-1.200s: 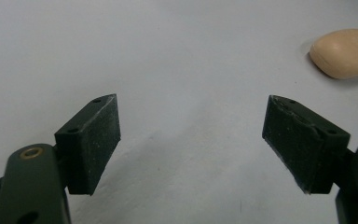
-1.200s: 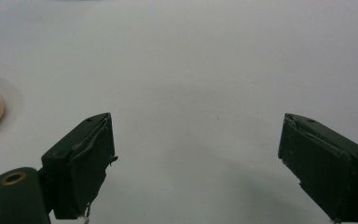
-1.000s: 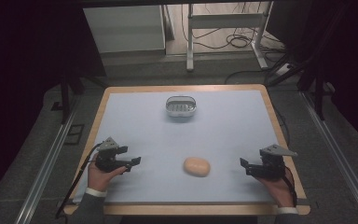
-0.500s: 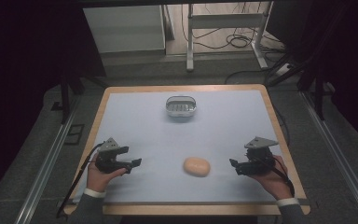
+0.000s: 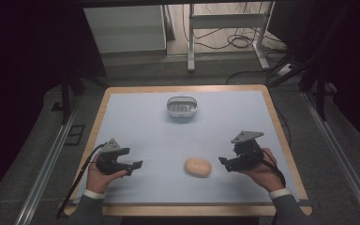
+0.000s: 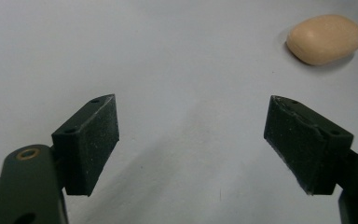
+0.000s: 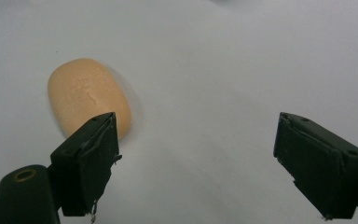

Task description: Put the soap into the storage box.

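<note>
- Lying flat on the pale blue mat (image 5: 136, 136), the tan oval bread roll (image 5: 198, 167) sits toward the near wooden table edge (image 5: 192, 210), clear of every border.
- Bare mat surrounds the roll on all sides; the white perforated basket (image 5: 182, 106) stands well apart from it, toward the far edge.
- Right gripper (image 5: 222, 161) hovers just beside the roll on its right, jaws apart with nothing between them; they have just been closing a little.
- In the right gripper view the roll (image 7: 89, 97) lies off-centre, partly behind the left jaw rather than in the gap; contact cannot be told.
- Left gripper (image 5: 137, 165) is near the roll on its left, resting low, jaws wide and empty.
- In the left gripper view the roll (image 6: 325, 38) lies beyond the right jaw.
</note>
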Available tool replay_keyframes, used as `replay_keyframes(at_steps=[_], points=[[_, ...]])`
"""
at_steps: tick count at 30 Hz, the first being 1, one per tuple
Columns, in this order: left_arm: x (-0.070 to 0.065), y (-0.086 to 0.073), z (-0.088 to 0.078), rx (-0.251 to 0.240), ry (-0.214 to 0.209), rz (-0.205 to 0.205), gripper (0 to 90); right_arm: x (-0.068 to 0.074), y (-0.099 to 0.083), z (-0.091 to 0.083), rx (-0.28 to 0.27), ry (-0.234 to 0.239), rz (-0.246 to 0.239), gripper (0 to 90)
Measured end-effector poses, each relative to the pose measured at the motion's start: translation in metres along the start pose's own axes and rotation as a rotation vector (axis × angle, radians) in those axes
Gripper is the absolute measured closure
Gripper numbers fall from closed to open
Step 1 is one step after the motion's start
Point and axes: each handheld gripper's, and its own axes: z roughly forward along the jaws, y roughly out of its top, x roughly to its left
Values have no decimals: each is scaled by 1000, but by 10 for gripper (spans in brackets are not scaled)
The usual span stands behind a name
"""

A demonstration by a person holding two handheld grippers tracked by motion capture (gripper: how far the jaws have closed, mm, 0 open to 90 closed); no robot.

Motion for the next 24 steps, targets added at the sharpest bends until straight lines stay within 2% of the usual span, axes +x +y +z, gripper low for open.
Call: replay_keyframes(at_steps=[1, 3, 14, 18, 24], points=[[0, 0, 0, 4, 0, 1, 179, 3, 4, 2, 10, -2, -23, 142], [-1, 0, 1, 7, 1, 2, 178, 6, 7, 3, 15, 2, -36, 142], [-2, 1, 2, 17, -7, 8, 178, 16, 23, 15, 54, 34, -68, 141], [-5, 2, 2, 14, -9, 19, 185, 21, 30, 22, 95, 48, -94, 138], [-4, 2, 4, 28, -8, 29, 185, 26, 38, 28, 125, 59, -118, 134]])
